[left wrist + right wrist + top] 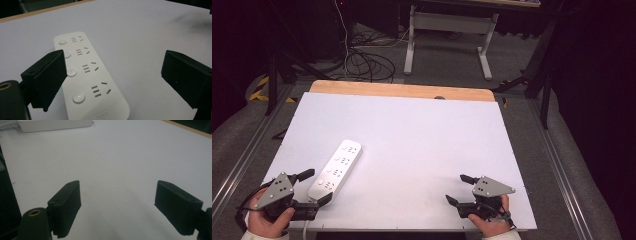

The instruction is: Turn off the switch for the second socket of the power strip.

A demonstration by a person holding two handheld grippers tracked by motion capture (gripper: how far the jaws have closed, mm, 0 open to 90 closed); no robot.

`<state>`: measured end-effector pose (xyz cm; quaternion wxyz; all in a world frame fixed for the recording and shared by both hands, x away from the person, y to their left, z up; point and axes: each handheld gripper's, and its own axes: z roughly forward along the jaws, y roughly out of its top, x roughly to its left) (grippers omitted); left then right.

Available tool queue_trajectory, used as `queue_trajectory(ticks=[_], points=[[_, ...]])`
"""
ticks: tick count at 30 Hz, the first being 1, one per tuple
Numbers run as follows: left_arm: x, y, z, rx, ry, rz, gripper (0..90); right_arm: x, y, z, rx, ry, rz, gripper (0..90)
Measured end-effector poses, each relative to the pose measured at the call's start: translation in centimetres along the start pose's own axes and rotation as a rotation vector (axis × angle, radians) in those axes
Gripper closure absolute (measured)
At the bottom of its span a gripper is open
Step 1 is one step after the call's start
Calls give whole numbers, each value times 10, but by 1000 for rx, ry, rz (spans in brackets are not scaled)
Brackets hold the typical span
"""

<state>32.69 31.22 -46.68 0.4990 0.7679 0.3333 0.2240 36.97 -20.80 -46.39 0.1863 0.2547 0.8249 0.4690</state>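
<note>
A white power strip (pixel 336 169) with several sockets and round buttons lies flat on the white table top (pixel 422 135), at its front left, running diagonally. My left gripper (pixel 315 186) is open at the strip's near end, one jaw on each side of it. In the left gripper view the power strip (pixel 87 75) lies between and beyond the spread jaws, close to the left one. My right gripper (pixel 456 188) is open near the front right edge, nothing between its jaws. In the right gripper view the power strip (pixel 53 125) sits far off at the top left.
The strip's white cable (pixel 305 229) drops off the table's front edge. A wooden strip (pixel 402 90) borders the table's far side. Beyond it stand a desk frame (pixel 449 30) and loose cables (pixel 367 62) on the floor. Metal rails (pixel 557 170) flank the table.
</note>
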Motion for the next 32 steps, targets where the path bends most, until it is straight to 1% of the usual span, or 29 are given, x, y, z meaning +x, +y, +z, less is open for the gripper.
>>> queue_trajectory(ticks=[1,4,6,8,11,12,13,15,16,19,20,23,24,29,32], points=[[0,-1,0,3,3,8,70,0,0,0,2,1,3,216],[0,-8,1,10,-11,-8,71,1,0,0,1,1,-2,216],[0,-12,2,21,-14,-11,74,0,0,0,0,0,0,216],[0,-16,2,33,-21,-2,76,0,0,0,0,0,0,216],[1,-20,1,29,-24,-2,76,1,0,0,3,0,3,216],[0,-21,1,26,-29,-16,76,1,0,0,3,0,2,216],[1,-21,0,26,-31,-12,76,0,0,0,1,0,1,216],[0,-22,1,23,-36,-19,83,0,0,0,3,1,5,216],[0,-22,1,27,-36,-13,86,0,0,0,4,0,6,216],[-1,-21,2,15,-28,-21,86,0,0,1,6,-3,4,216],[-1,-20,2,10,-21,-16,87,0,0,1,4,-1,5,216],[-2,-19,2,-3,8,-34,87,0,0,1,6,-2,3,216],[-2,-18,2,-3,15,-34,87,0,0,1,6,-2,2,216],[-2,-18,2,-2,20,-31,87,0,0,2,6,-1,4,216],[-2,-17,1,-6,30,-18,87,0,0,2,9,-3,5,216]])
